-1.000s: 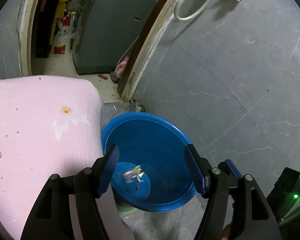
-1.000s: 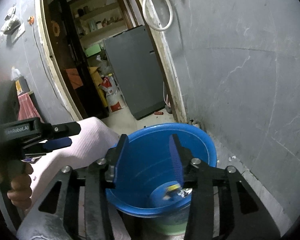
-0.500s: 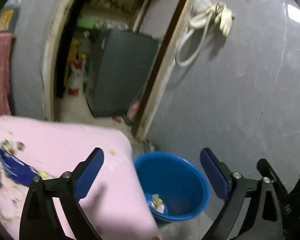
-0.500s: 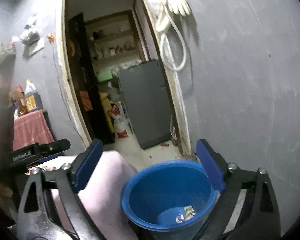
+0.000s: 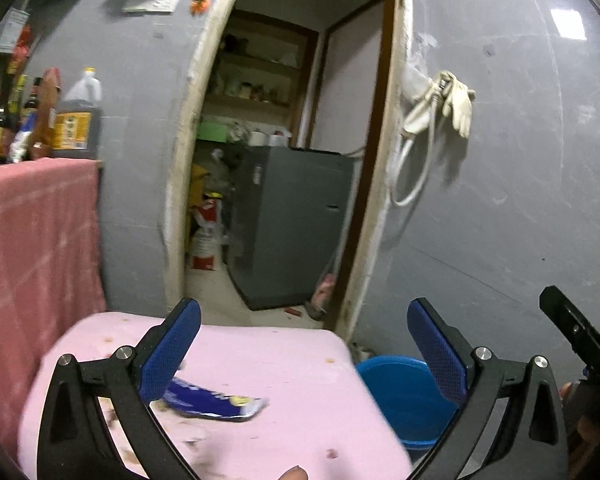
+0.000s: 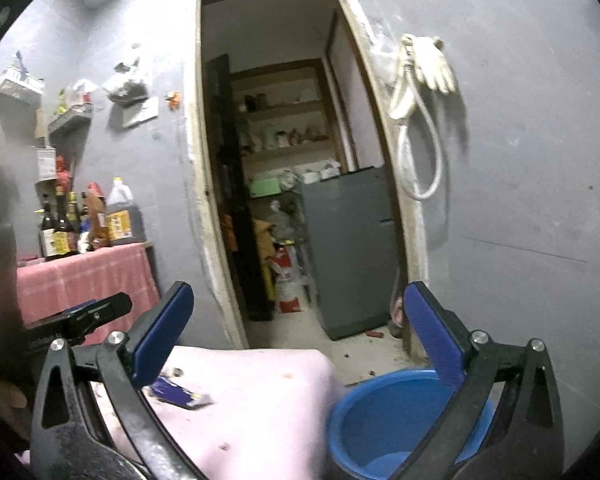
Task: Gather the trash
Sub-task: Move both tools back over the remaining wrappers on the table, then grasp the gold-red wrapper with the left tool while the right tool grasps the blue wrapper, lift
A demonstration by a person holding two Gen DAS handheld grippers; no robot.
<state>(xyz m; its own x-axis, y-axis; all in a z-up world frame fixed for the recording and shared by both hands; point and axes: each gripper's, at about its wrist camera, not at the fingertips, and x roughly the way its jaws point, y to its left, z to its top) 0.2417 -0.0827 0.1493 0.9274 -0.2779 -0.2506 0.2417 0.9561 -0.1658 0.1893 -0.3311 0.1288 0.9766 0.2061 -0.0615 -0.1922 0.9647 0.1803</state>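
- Left tongs (image 5: 304, 354) are seen spread wide and still widening, nothing between the blue pads; right tongs (image 6: 298, 328) likewise, wide and widening, empty.
- A pink-covered desk (image 5: 292, 364) fills the lower centre of the left wrist view; on it, lower left, a blue wrapper (image 5: 210, 400) is laid flat, partly covered by the left finger of the tongs. In the right wrist view the same wrapper (image 6: 180, 394) is seen at lower left, just beside the left blue pad.
- Small scraps and stains are scattered on the cloth around the wrapper; blur makes them hard to identify.
- A blue basin (image 5: 404, 396) is set on the floor at the lower right, just beside the desk's right edge; in the right wrist view the basin (image 6: 380, 416) is crossed by the right finger. Its contents cannot be made out.
- Behind, at frame centre, an open doorway is seen with a grey cabinet (image 5: 296, 224) inside and shelves above.
- On the grey wall at upper right a white glove and hose (image 5: 440, 120) are hung.
- At the left edge bottles (image 5: 72, 120) are stood on a surface draped in red cloth.
- The desk's near edge is cut off by the frame bottom; a fingertip is glimpsed there.
- In the right wrist view the other handheld unit and the hand (image 6: 4, 394) gripping it are blurred at far left.
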